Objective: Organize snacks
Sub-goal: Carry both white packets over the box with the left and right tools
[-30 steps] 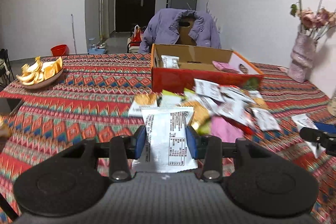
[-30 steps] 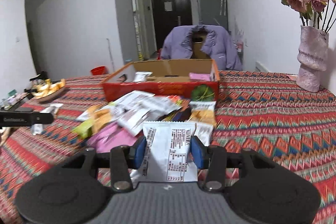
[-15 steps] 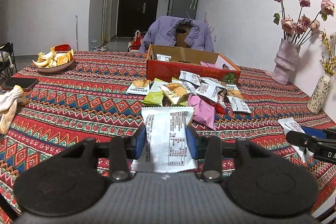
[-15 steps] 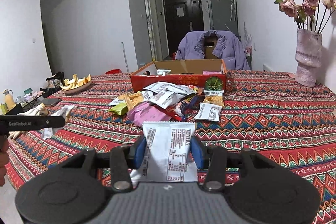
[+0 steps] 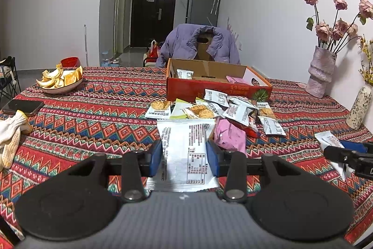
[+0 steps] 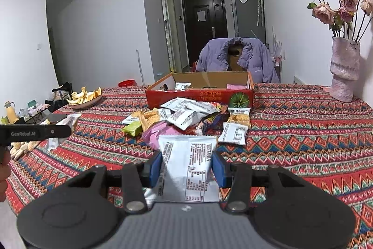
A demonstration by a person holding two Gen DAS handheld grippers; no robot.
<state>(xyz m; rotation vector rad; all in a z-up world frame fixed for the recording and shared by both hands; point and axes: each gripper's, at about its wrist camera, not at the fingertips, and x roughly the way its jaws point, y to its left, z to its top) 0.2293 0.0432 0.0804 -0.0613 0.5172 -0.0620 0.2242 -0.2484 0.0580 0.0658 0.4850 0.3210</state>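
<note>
My left gripper is shut on a white snack packet and holds it above the table, short of the snack pile. My right gripper is shut on another white snack packet, also short of the pile. Behind the pile stands an open red cardboard box, which also shows in the right wrist view, with a few packets inside. The right gripper shows at the right edge of the left wrist view; the left gripper shows at the left edge of the right wrist view.
A plate of orange peels sits far left, a phone and a white glove near the left edge. Two vases stand at the right by the wall. A chair with a purple jacket is behind the box.
Both grippers drew back from the box and pile with their packets still held, then came slightly closer again. The pile and box look farther than a second ago.
</note>
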